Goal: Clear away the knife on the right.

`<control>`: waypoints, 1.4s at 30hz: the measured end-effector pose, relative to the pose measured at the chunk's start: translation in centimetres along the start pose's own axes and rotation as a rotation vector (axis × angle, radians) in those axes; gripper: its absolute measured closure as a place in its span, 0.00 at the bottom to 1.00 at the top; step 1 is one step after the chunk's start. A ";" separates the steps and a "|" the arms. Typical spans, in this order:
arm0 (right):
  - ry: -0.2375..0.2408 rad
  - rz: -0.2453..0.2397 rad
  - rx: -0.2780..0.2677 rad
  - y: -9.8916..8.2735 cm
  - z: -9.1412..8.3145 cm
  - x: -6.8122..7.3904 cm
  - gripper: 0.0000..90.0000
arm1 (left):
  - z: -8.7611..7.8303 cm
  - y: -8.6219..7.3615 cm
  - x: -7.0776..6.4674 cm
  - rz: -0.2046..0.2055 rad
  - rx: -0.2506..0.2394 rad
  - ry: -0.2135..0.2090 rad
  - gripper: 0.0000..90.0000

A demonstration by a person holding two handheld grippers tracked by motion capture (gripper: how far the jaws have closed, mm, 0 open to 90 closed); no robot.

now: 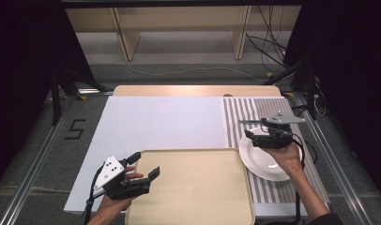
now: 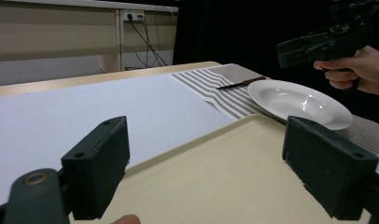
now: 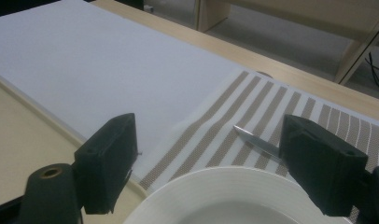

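A large beige tray point(image 1: 193, 197) lies at the table's front centre, with nothing on it. My left gripper point(image 1: 145, 164) hovers open over its left front corner, jaws wide apart and holding nothing; the left gripper view point(image 2: 201, 154) looks between them across the tray point(image 2: 215, 172). A white plate point(image 1: 263, 161) rests on a striped placemat point(image 1: 273, 112) at the right. My right gripper point(image 1: 256, 137) hangs open just above the plate's far rim point(image 3: 215, 186). Behind the plate lies a knife point(image 3: 255, 140) on the mat, brown handle to the right point(image 2: 241, 84).
A white sheet point(image 1: 160, 122) covers the table's middle and left. The bare wooden table edge point(image 1: 193, 90) runs along the back. The right hand and its gripper point(image 2: 318, 44) show above the plate point(image 2: 295, 100) in the left gripper view. Metal rails flank the table.
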State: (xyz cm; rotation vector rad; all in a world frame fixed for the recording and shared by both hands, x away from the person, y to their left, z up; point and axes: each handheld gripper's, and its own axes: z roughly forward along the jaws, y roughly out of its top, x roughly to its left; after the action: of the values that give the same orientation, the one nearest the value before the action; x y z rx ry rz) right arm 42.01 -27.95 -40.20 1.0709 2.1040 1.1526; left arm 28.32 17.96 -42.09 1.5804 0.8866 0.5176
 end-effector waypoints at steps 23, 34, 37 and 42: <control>-0.100 0.060 0.228 1.8 2.2 -7.1 0.26 | 0.2 -0.1 0.0 -0.008 0.005 -0.001 0.16; -0.143 0.122 0.343 0.8 4.5 -9.8 0.27 | 0.2 -0.1 0.0 -0.014 0.006 0.002 0.16; -0.163 0.118 0.376 0.8 5.3 -10.5 0.28 | 0.2 -0.1 0.0 -0.009 0.006 0.000 0.16; -0.167 0.128 0.413 0.6 5.8 -11.3 0.28 | 0.2 -0.1 0.1 -0.018 0.008 0.006 0.16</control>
State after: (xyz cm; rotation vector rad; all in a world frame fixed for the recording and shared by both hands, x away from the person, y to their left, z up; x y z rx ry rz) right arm 52.86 -34.45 -41.95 1.4503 2.2168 0.6635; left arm 28.48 17.88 -42.27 1.5775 0.9075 0.5076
